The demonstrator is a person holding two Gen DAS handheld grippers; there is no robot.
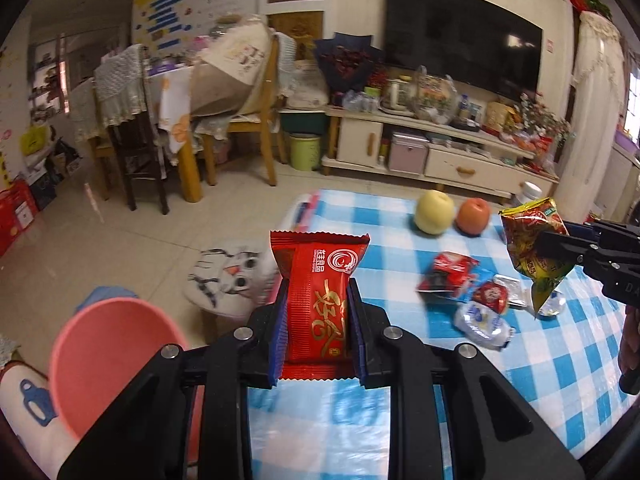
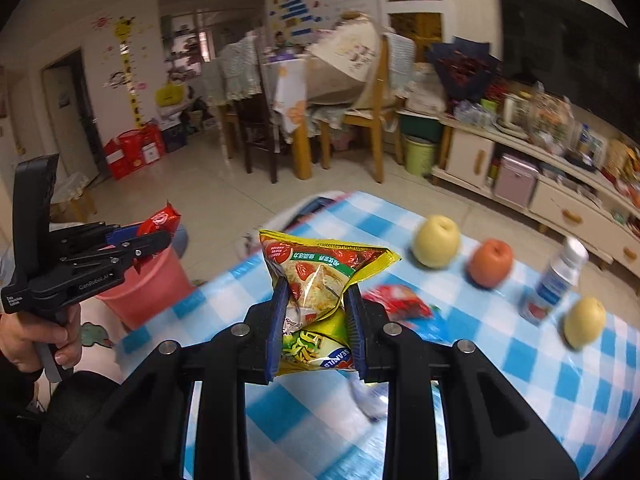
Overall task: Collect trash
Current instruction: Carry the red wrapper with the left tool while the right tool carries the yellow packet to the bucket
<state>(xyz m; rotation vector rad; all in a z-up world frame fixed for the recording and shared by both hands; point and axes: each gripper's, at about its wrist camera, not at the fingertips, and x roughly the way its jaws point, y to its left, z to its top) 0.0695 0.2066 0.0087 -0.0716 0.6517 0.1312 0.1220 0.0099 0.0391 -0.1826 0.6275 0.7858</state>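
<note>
Jaws of left gripper (image 1: pixel 317 316) clamp a red snack wrapper (image 1: pixel 318 300); jaws of right gripper (image 2: pixel 317 316) clamp a yellow-green snack bag (image 2: pixel 316 280), both held above the checked counter (image 1: pixel 540 360). Beyond: loose wrappers (image 1: pixel 468 288), apples (image 1: pixel 434 212), pink bin (image 1: pixel 108 356) beside the counter

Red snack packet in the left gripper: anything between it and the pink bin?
Nothing. In the right wrist view, the red snack packet in the left gripper hangs directly over the pink bin.
</note>
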